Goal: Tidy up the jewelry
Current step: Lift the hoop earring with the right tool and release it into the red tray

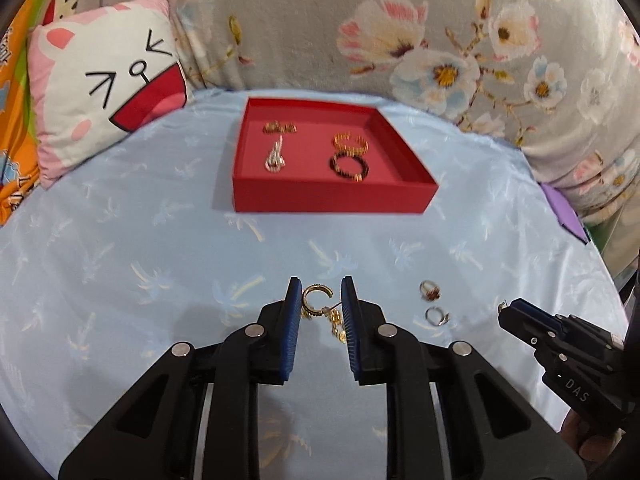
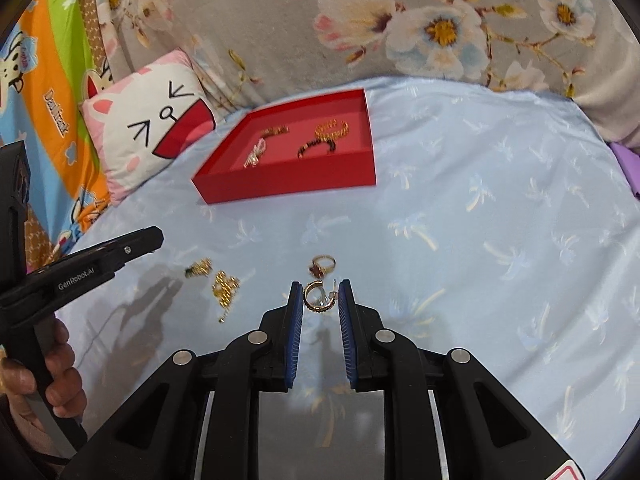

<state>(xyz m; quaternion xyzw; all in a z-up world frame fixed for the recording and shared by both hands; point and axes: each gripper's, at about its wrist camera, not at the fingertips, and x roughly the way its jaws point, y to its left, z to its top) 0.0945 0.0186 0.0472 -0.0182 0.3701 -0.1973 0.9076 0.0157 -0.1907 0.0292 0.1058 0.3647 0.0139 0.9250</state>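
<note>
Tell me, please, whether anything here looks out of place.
Yes: two rings and a gold chain lie loose on the blue cloth, outside the red tray that holds the other pieces. Nothing looks damaged.

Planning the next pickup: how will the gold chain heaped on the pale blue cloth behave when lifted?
The gold chain lies in a crumpled heap, so it is probably floppy and would dangle when pinched. Its fine links look light and may slip. Pushed, it would likely drag on the pale blue cloth, not roll.
</note>
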